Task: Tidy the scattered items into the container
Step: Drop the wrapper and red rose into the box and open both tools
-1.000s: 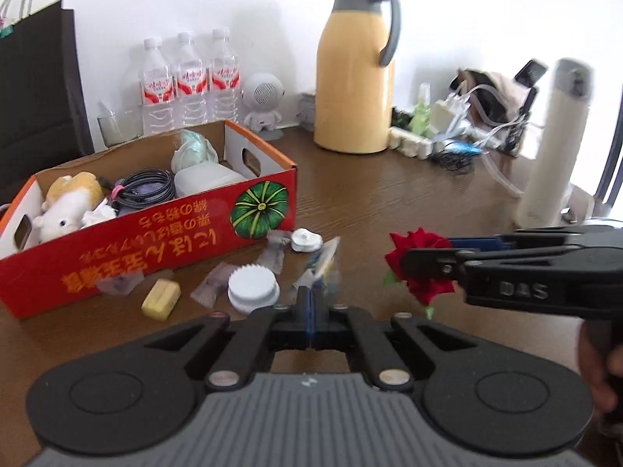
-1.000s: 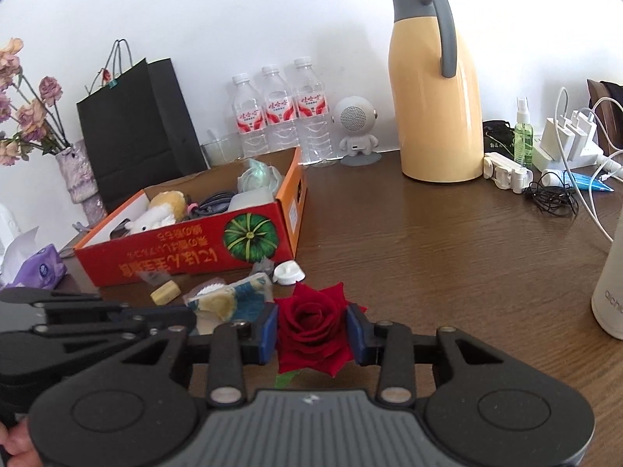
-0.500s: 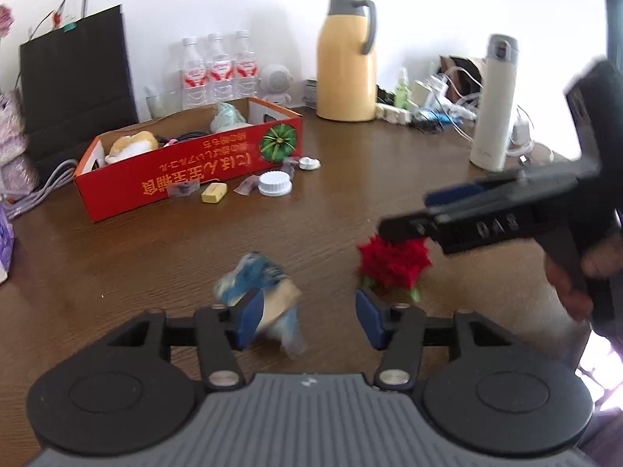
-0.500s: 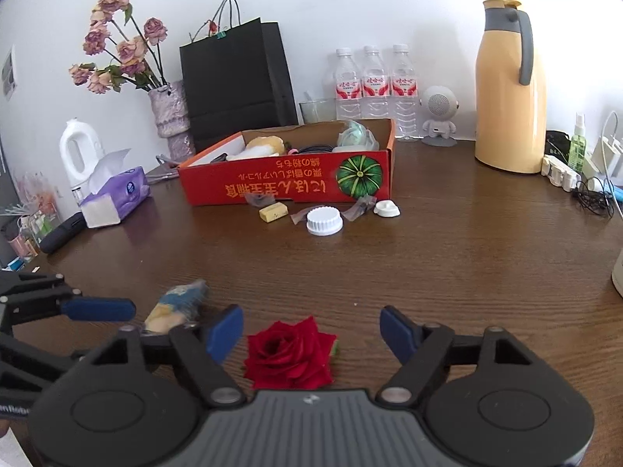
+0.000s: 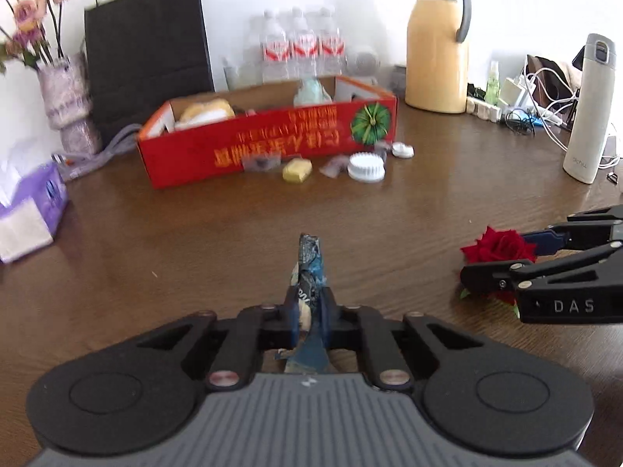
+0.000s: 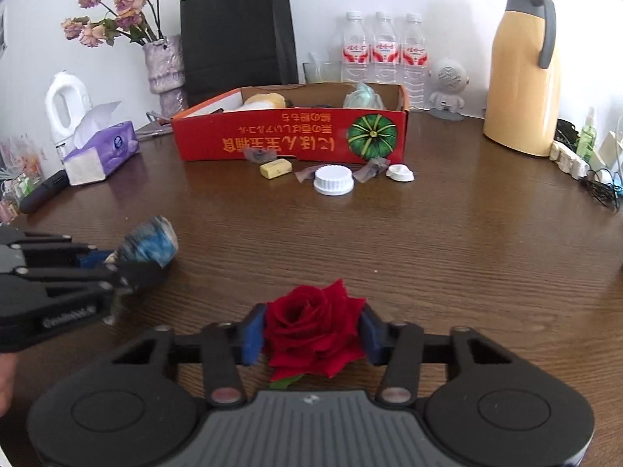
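The red cardboard box (image 5: 272, 144) stands far back on the brown table, with soft toys and cables inside. Before it lie a yellow block (image 6: 275, 167), a white ribbed cap (image 6: 333, 180), a small white lid (image 6: 399, 173) and clear wrappers. My left gripper (image 5: 309, 311) is closing, its pads pressed on a crumpled blue snack wrapper (image 5: 309, 268) that sticks up between them. To its right my right gripper (image 6: 311, 332) is closing too, both blue pads against a red rose (image 6: 311, 323) resting on the table. In the left wrist view the rose (image 5: 498, 247) shows between the right gripper's fingers.
A yellow thermos jug (image 6: 520, 74) and a white flask (image 5: 588, 116) stand at the right, with chargers and cables (image 5: 525, 116) between them. A purple tissue box (image 6: 105, 151), a flower vase (image 6: 165, 66), a black bag (image 6: 237, 35) and water bottles (image 6: 383, 50) line the back and left.
Both grippers stood open half a second ago, with the wrapper and the rose loose between their fingers; now each has closed on its item. Over the second, both views drew back from the box.
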